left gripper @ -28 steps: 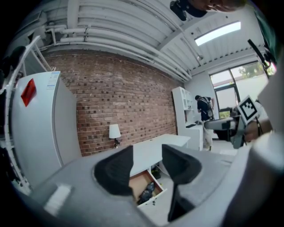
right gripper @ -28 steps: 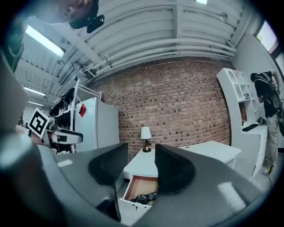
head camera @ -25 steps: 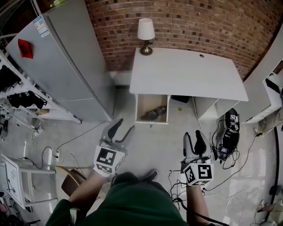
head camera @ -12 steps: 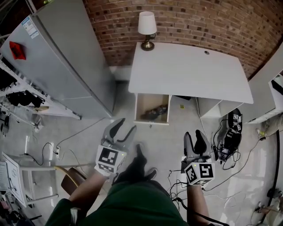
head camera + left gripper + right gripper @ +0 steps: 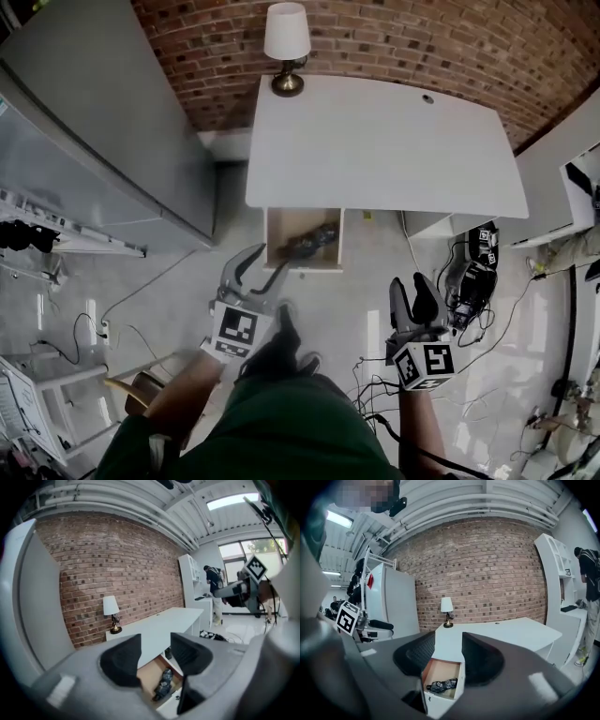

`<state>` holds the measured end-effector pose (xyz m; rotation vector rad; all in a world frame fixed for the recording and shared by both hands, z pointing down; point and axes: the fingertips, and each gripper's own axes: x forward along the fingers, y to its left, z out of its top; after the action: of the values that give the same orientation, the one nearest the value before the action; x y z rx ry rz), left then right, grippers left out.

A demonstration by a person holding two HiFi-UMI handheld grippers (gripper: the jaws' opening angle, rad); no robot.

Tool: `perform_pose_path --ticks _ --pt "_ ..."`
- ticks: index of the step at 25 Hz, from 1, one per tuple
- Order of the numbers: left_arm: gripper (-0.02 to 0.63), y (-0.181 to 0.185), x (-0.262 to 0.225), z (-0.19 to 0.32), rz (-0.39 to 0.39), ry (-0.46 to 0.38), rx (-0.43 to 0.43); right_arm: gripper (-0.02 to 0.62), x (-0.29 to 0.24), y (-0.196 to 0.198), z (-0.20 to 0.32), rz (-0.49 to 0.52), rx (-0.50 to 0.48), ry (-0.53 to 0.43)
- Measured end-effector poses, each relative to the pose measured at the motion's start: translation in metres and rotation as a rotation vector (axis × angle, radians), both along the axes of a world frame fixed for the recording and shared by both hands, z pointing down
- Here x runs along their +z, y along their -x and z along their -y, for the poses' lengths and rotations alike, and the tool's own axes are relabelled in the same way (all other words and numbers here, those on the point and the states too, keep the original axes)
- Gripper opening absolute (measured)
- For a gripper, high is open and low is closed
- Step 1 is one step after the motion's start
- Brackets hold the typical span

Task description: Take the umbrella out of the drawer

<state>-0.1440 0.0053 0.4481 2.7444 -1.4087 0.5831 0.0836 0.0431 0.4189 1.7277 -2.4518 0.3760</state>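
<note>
A dark folded umbrella lies in the open wooden drawer under the white desk. My left gripper hangs just in front of the drawer's front edge, open and empty. In the left gripper view, the umbrella shows below and beyond the left gripper. My right gripper is farther right and back from the drawer, its jaws a little apart with nothing between them. In the right gripper view, the drawer and umbrella lie ahead of the right gripper.
A table lamp stands at the desk's far left corner against the brick wall. A tall grey cabinet is to the left of the desk. Cables and a black device lie on the floor to the right. A chair is behind on the left.
Both grippers have moved forward toward the desk. The drawer now sits close to the left gripper's tips. Neither gripper's jaws have visibly changed.
</note>
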Motion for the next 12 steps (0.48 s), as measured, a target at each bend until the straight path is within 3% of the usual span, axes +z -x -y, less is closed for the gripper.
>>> perform_pose_path --ticks 7,12 --pt "0.190 -0.019 0.059 0.055 0.038 0.113 0.097 0.173 0.010 -0.014 0.059 -0.005 0.093 0.031" --pt "0.192 -0.049 0.107 0.077 0.079 0.158 0.169 0.173 0.033 -0.029 0.080 0.067 0.133 0.037"
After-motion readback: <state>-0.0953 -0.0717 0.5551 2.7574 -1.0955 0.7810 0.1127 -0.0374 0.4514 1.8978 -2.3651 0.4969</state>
